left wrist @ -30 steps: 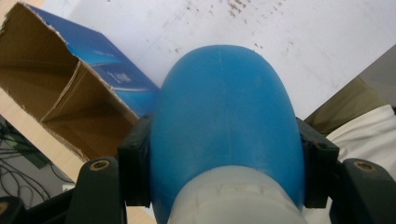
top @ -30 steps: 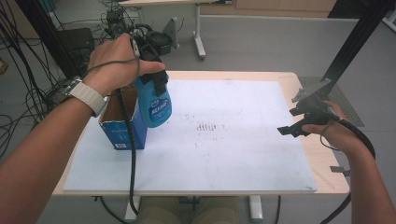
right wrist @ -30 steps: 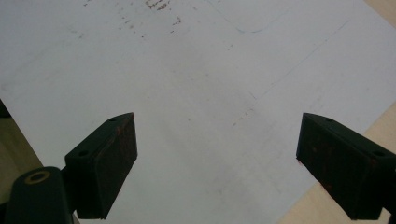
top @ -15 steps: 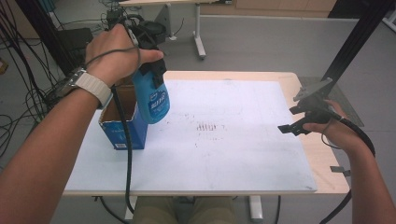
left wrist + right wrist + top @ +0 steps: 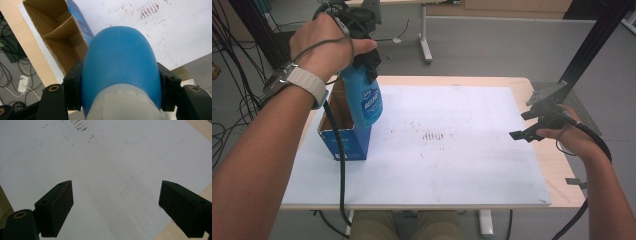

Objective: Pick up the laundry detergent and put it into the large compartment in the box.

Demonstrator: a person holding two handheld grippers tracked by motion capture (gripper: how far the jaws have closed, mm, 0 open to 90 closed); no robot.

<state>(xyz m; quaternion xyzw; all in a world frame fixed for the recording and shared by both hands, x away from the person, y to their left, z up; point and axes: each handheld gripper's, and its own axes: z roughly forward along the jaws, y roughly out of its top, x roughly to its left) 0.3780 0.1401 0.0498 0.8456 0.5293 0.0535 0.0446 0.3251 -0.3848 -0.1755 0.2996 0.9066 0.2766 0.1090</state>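
Your left gripper (image 5: 362, 52) has its jaws clamped on the blue bottle (image 5: 363, 98), which hangs in the air above the open cardboard box (image 5: 343, 135) at the left of the surface (image 5: 472, 165); judging from that, the bottle is either just out of the box or not yet set down inside. The bottle's cap and neck are hidden behind your left hand (image 5: 324, 42), and its label is too small to read; at the right edge, your right gripper (image 5: 115, 207) hovers with jaws wide and empty.
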